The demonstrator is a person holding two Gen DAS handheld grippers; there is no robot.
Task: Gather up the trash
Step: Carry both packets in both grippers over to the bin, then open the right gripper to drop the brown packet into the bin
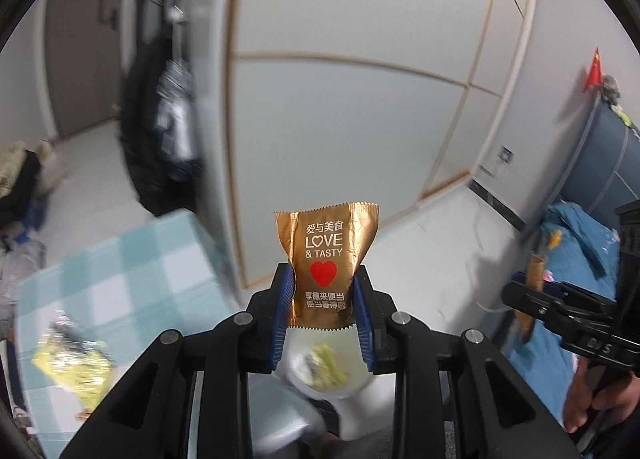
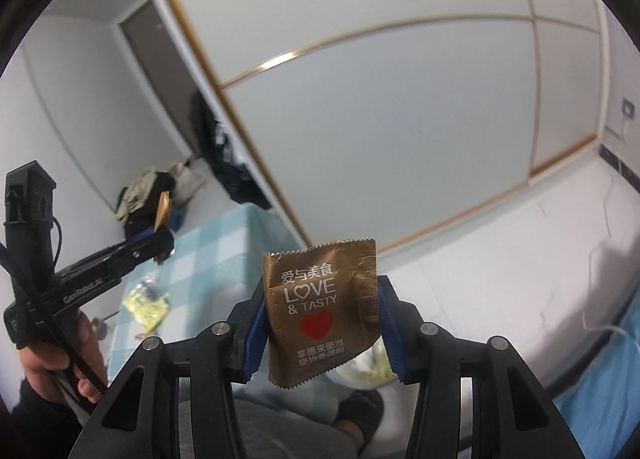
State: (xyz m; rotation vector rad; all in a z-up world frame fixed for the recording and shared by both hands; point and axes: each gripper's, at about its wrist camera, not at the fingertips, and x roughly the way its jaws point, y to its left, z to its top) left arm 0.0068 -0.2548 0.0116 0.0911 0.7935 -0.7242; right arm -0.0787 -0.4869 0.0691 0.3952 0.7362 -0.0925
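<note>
Gold wrappers [image 1: 325, 265] pinched in both hand-held grippers [image 2: 322, 311].

A gold foil wrapper [image 1: 325, 265] printed "LOVE & TASTY" with a red heart is held upright between blue pads, above a white bin [image 1: 320, 369] in which yellowish scraps are seen. A second identical wrapper [image 2: 322, 311] is held slightly tilted, clamped on its right side. A crumpled yellow wrapper [image 1: 74, 369] is lying on the checked tablecloth [image 1: 120, 283].

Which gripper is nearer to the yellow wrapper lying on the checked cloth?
Left. The left gripper hangs just beside the yellow wrapper on the checked cloth; the right gripper is farther off to the side.
</note>
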